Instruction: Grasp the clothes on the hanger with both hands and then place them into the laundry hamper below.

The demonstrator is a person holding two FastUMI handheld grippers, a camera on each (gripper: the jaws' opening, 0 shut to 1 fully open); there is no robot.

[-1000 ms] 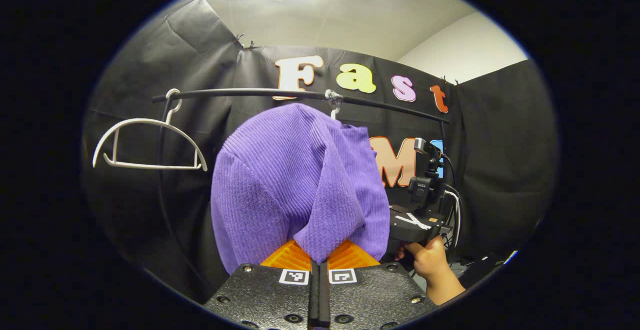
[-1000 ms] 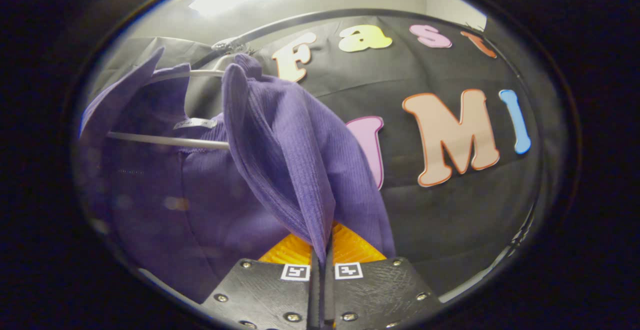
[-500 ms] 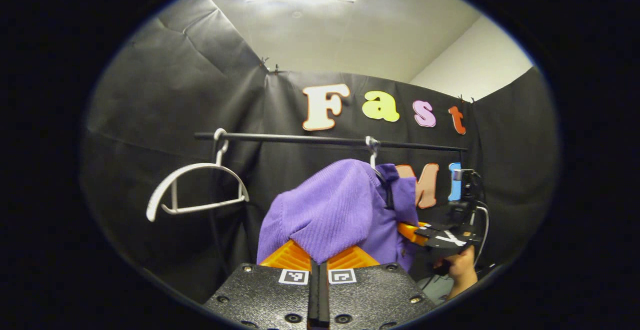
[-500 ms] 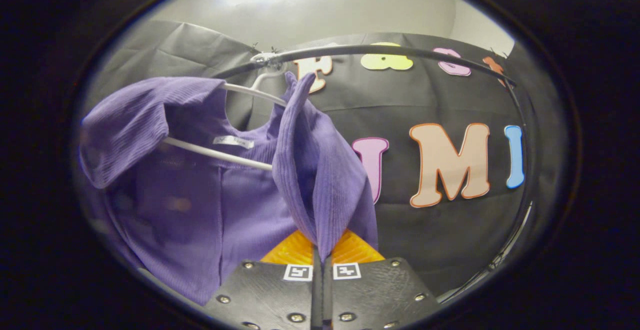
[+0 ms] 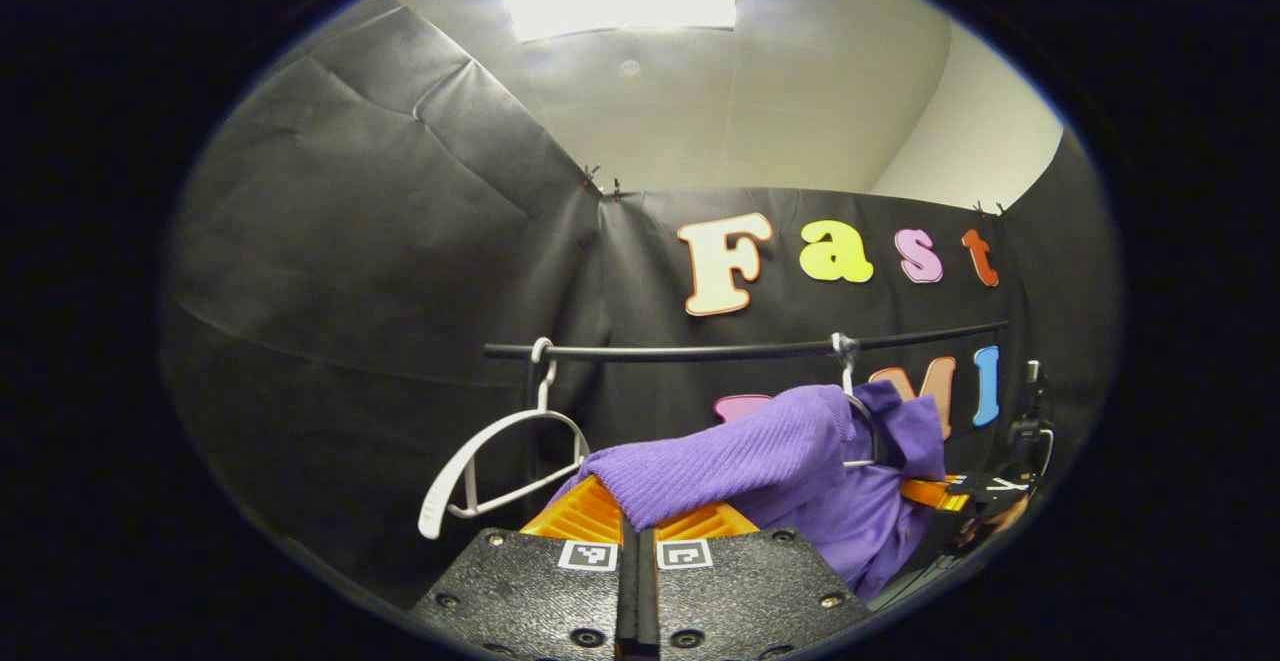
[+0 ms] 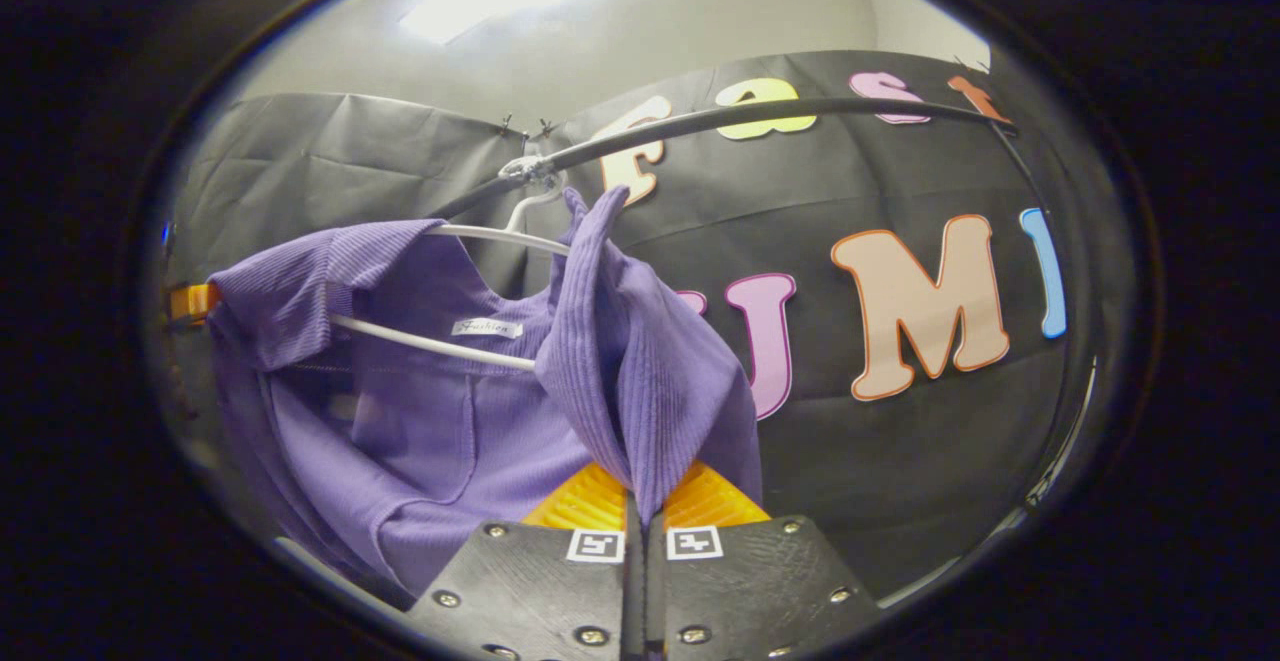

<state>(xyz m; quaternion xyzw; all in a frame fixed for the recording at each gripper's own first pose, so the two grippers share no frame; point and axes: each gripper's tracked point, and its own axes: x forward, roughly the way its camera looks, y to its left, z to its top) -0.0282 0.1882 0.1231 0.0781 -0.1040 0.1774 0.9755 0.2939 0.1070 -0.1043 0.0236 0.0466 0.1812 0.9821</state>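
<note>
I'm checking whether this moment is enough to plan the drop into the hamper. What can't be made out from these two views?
- Lower hem of the purple top: cut off by the bottom edge of the right gripper view.
- Right gripper in the left gripper view: mostly behind the top, small at the rim.
- Hanger carrying the top: its ends are covered by fabric.
- Left gripper: the bunched fabric hides its fingertips.

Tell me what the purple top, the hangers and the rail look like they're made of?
Top: soft ribbed knit, matte; fine parallel ribs show, and it folds and drapes limply where each tool pinches it. Hangers, such as the bare one: thin white rod with a smooth, slight sheen, likely plastic or coated wire; hard to tell which. Rail: thin dark tube, probably painted metal.
</note>
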